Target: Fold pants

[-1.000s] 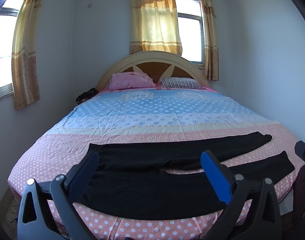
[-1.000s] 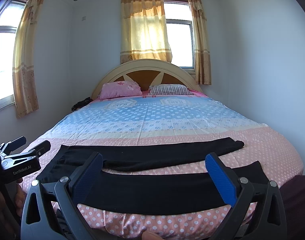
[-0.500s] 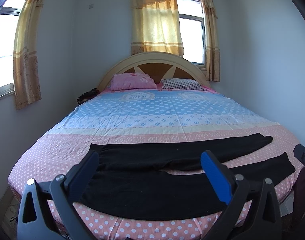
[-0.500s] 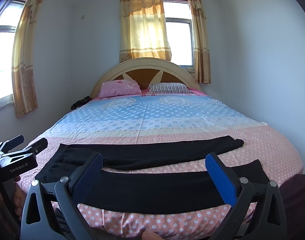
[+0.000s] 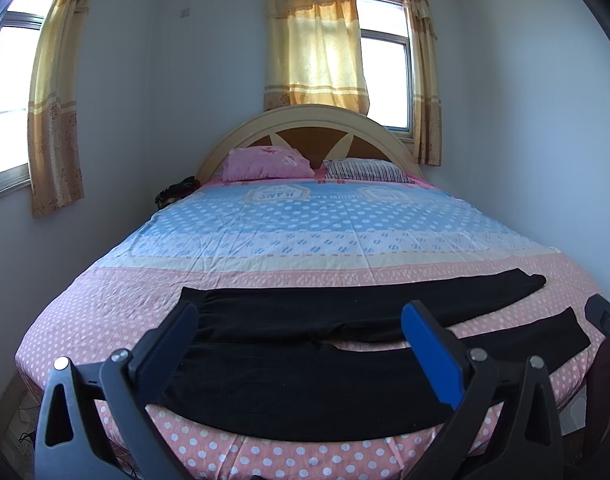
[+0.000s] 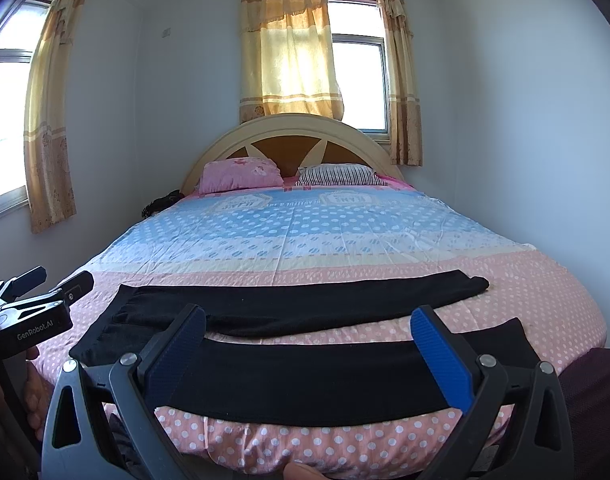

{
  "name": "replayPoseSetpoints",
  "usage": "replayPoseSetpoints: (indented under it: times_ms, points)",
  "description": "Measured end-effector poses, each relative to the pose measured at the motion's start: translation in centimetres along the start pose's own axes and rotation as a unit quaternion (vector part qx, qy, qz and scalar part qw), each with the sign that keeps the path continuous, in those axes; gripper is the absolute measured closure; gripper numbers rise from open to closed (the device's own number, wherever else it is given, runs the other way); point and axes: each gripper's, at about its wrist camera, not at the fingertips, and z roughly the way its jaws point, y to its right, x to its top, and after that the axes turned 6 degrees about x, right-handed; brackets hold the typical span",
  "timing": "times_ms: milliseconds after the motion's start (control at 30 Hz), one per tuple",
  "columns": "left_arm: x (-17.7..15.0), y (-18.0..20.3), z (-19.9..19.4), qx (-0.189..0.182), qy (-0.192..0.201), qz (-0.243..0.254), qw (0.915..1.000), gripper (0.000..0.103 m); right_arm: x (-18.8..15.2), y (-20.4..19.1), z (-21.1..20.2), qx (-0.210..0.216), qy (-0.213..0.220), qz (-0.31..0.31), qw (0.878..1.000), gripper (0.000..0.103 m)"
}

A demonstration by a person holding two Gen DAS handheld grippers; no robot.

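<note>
Partly, pants [image 5: 305, 376] hide behind left gripper [image 5: 301, 344] (jaws spread); waistband unclear.

The right tongs [image 5: 609, 312] show only as a dark piece cut by the edge at 3 o'clock in the left wrist view, so their opening cannot be judged there. The dark bundle [image 6: 163, 203] beside the bed [image 6: 545, 304], at 10 o'clock, is too small to identify. The printed words on the sheet are unreadable.
</note>
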Motion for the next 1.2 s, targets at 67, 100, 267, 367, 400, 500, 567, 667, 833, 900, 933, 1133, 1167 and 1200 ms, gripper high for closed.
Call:
replayPoseSetpoints:
  times_ms: [67, 100, 267, 367, 400, 500, 567, 667, 833, 900, 933, 1133, 1167, 1200]
  points:
    - [0.0, 0.0, 0.0, 0.0, 0.0, 0.0, 1.0, 0.0, -0.1, 0.1, 0.0, -0.001, 0.0, 0.001, 1.0, 0.001]
    - [0.0, 0.0, 0.0, 0.0, 0.0, 0.0, 1.0, 0.0, -0.1, 0.1, 0.0, -0.001, -0.001, 0.001, 1.0, 0.001]
    - [0.0, -0.1, 0.0, 0.0, 0.001, -0.001, 1.0, 0.0, -0.2, 0.1, 0.1, -0.001, -0.002, 0.001, 1.0, 0.001]
    - [0.0, -0.1, 0.1, 0.0, -0.001, -0.001, 1.0, 0.0, -0.3, 0.2, 0.2, -0.002, -0.003, 0.0, 1.0, 0.001]
    - [0.0, -0.1, 0.1, 0.0, -0.001, -0.001, 1.0, 0.0, -0.3, 0.2, 0.3, -0.002, -0.004, 0.0, 1.0, 0.001]
    - [0.0, -0.1, 0.1, 0.001, -0.001, -0.001, 1.0, 0.0, -0.4, 0.3, 0.4, -0.002, -0.005, 0.001, 1.0, 0.001]
    - [0.0, -0.1, 0.1, 0.0, -0.001, -0.002, 1.0, 0.0, -0.4, 0.4, 0.4, -0.002, -0.006, 0.001, 1.0, 0.001]
    - [-0.1, -0.1, 0.1, 0.001, -0.001, -0.001, 1.0, 0.0, -0.5, 0.3, 0.5, -0.003, -0.008, 0.002, 1.0, 0.001]
    - [-0.2, 0.1, 0.3, 0.001, -0.003, -0.001, 1.0, 0.0, -0.7, 0.3, 0.7, -0.003, -0.012, 0.0, 1.0, 0.001]
    - [-0.3, 0.0, 0.3, 0.001, -0.004, -0.001, 1.0, 0.0, -0.8, 0.2, 0.9, -0.003, -0.015, 0.0, 1.0, 0.001]
    - [-0.3, 0.0, 0.3, 0.001, -0.004, -0.001, 1.0, 0.0, -0.8, 0.2, 1.0, -0.003, -0.015, 0.0, 1.0, 0.001]
    - [-0.6, -0.1, 0.9, 0.001, -0.008, 0.0, 1.0, 0.0, -1.2, 0.2, 1.8, -0.006, -0.021, -0.003, 1.0, 0.001]
    - [-0.7, -0.1, 1.3, -0.001, -0.009, 0.004, 0.9999, 0.0, -1.3, 0.4, 2.0, -0.009, -0.023, -0.003, 1.0, 0.001]
    - [-0.8, -0.3, 1.7, -0.007, -0.01, 0.008, 0.9999, 0.0, -1.5, 0.6, 2.4, -0.012, -0.026, -0.002, 1.0, 0.001]
